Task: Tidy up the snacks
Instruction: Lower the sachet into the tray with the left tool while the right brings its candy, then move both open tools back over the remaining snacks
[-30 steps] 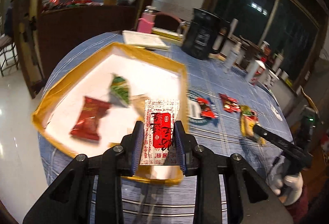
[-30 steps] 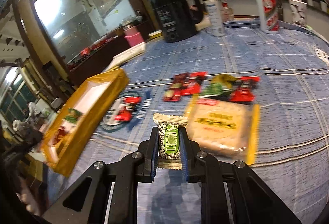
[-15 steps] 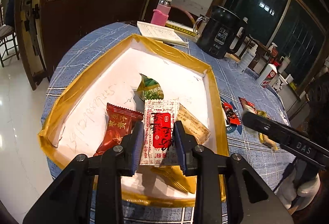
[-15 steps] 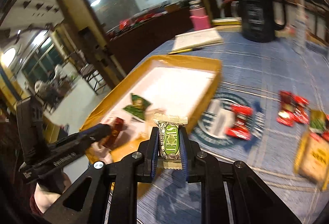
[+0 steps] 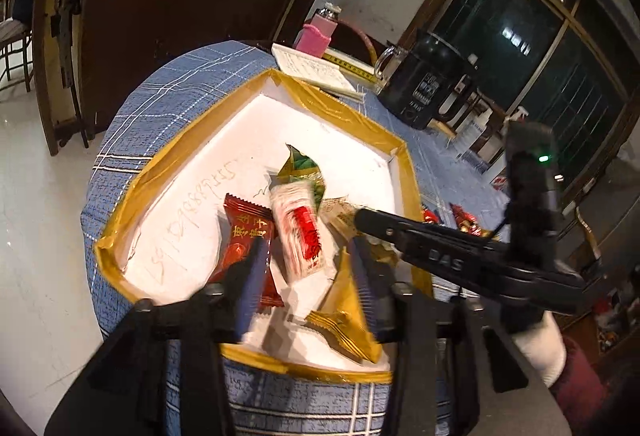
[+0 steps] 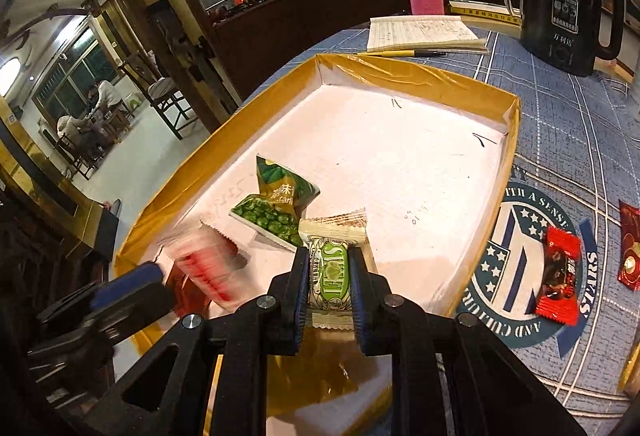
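Over the tray's near-left corner, the left tool [image 5: 306, 256] stands wide, its white-and-red packet [image 5: 302, 232] blurred and loose between the jaws. Rightward, the right tool [image 6: 329, 276] clamps the green candy [image 6: 330, 272], long axis upright, directly above the tray [image 6: 404, 70] floor.

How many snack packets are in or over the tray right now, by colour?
red packet: 1
green pea packet: 1
white-and-red sachet, blurred: 1
beige packet: 1
green-and-white candy, held in the right fingers: 1
Total: 5
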A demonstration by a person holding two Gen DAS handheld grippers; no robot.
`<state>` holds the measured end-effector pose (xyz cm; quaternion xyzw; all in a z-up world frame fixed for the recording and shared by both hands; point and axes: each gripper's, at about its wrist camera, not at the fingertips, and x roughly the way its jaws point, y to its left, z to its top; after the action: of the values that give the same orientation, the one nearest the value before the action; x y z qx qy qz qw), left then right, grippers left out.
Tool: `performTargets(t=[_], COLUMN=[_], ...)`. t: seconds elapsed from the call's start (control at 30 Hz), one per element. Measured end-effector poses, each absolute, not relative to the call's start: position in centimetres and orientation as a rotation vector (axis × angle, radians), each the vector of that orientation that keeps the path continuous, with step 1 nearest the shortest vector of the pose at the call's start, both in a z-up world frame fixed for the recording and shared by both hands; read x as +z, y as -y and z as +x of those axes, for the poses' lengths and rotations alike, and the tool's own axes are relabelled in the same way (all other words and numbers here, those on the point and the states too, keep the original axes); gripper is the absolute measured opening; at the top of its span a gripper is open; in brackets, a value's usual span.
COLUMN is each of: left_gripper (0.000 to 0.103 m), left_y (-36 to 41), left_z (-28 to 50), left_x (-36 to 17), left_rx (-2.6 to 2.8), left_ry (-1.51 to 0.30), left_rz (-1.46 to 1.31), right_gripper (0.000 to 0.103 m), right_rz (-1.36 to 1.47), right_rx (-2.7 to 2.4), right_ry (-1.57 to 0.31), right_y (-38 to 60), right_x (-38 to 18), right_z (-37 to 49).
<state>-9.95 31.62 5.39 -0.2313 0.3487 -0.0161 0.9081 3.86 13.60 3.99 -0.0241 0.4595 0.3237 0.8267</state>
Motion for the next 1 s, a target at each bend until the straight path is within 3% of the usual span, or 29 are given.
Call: performTargets(t=[0.03, 0.1, 0.33, 0.53, 1.0], left_gripper=[0.065, 0.073, 0.076, 0.076, 0.076], left_y=[-31.6, -31.6, -31.5, -29.2, -21.1], left_z=[-10.2, -10.9, -13.2, -13.7, -13.5], left_x=[5.6, 6.1, 7.2, 6.7, 7.4], left_rx=[-0.027, -0.023, -0.084, -0.104, -0.234], left_ry=[-0.717, -0.700, -0.608, -0.694, -0.775], left_rz=[-0.485, -0.513, -0.620, -0.608, -0.498], right_gripper=[0.023, 0.024, 0.038, 0.039, 0.045], right_rz=[-0.039, -0.019, 0.023, 0.074, 0.313], right_rx=[0.691, 0.693, 0.687, 0.653, 0.301], right_ry=[-0.975, -0.961, -0.859, -0.847, -0.812], right_y=[-13.5, -13.2, -9.8, -3.9, 19.6], right_x=[4.1, 4.6, 8.1, 8.4, 7.6], right_z=[3.9, 3.7, 1.7, 0.3, -0.6])
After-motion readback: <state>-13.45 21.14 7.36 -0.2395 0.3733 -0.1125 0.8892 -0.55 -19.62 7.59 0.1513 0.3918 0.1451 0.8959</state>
